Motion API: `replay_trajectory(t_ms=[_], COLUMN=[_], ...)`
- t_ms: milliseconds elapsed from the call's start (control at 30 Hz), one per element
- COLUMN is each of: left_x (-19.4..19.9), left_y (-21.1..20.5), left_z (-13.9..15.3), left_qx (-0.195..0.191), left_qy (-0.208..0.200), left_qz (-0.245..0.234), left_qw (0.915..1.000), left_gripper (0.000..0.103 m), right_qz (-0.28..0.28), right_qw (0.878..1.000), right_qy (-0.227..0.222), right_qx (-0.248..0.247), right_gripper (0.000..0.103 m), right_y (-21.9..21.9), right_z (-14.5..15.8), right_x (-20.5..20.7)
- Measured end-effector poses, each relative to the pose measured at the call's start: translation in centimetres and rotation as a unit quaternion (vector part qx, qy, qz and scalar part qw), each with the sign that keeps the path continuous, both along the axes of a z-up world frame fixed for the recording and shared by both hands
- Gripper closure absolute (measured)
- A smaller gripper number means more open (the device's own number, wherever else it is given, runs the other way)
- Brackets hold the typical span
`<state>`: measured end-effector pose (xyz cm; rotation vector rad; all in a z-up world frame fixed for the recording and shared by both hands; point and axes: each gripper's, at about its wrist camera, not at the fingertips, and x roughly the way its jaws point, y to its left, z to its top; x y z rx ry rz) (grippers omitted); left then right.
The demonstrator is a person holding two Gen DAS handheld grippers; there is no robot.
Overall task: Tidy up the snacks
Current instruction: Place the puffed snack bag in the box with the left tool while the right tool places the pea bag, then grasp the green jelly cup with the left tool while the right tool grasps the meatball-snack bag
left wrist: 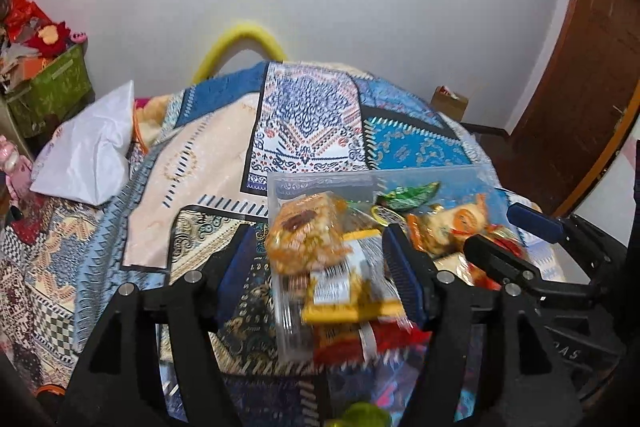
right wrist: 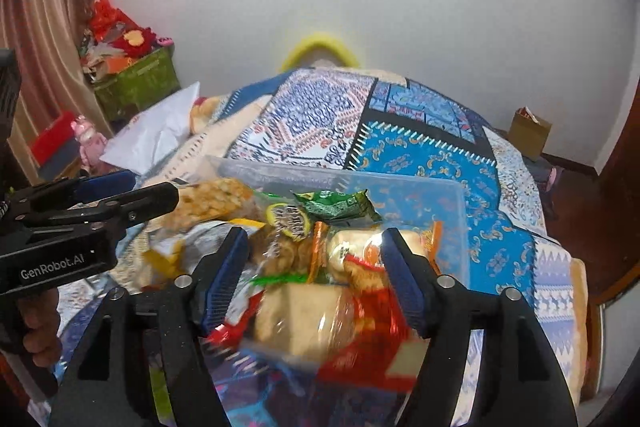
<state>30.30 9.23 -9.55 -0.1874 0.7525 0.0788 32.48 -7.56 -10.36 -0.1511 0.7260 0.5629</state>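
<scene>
A clear plastic bin (left wrist: pixel 360 177) (right wrist: pixel 400 183) sits on a patterned bedspread and holds several snack packets. In the left wrist view an orange cracker packet (left wrist: pixel 308 239) and a yellow packet (left wrist: pixel 352 291) lie between my left gripper's (left wrist: pixel 320 259) open jaws, which hover over the bin's left part. A green packet (left wrist: pixel 408 195) (right wrist: pixel 336 205) lies at the back. My right gripper (right wrist: pixel 314 267) is open above a bread-like packet (right wrist: pixel 308 315) and red wrappers (right wrist: pixel 368 347). Each gripper shows in the other's view, the right one (left wrist: pixel 508 239) and the left one (right wrist: pixel 128 191).
The patterned bedspread (left wrist: pixel 304 131) (right wrist: pixel 420 147) covers the bed. A white bag (left wrist: pixel 92 155) (right wrist: pixel 156 135) lies at its left. A green box (left wrist: pixel 48 87) with toys stands far left. A cardboard box (right wrist: pixel 530 131) sits on the floor at right by a wooden door (left wrist: pixel 580 87).
</scene>
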Motion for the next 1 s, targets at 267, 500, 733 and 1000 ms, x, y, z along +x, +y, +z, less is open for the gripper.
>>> replay_trajectory(t_ms=[267,500,733,1000], left_x=[-6.8,-12.5,-17.4,-20.3], left_y=[-1.3,-2.8,-4.8,-5.6], left_z=[3.3,4.0,2.2,-1.6], left_qx=[0.015,0.016,0.026,0.030], left_qy=[-0.034,-0.035,-0.012,0.026], left_qz=[-0.014,-0.031,-0.055,-0.063], left_qw=[0.9992,0.9988,0.9981,0.9972], left_gripper=[0.033,0.031,0.031,0.031], right_qz=[0.005,0.011,0.013,0.017], right_qw=[1.000,0.999,1.000,0.997], right_qy=[-0.022,-0.030,0.005,0.071], right_qx=[0.012,0.004,0.002,-0.024], right_gripper=[0.033,0.030,0.029,0.029], right_y=[-1.8,-2.6,-3.3,-3.1], right_z=[2.2,2.3,-0.4,-5.5], right_x=[-5.5,-10.9,-15.0,-17.8])
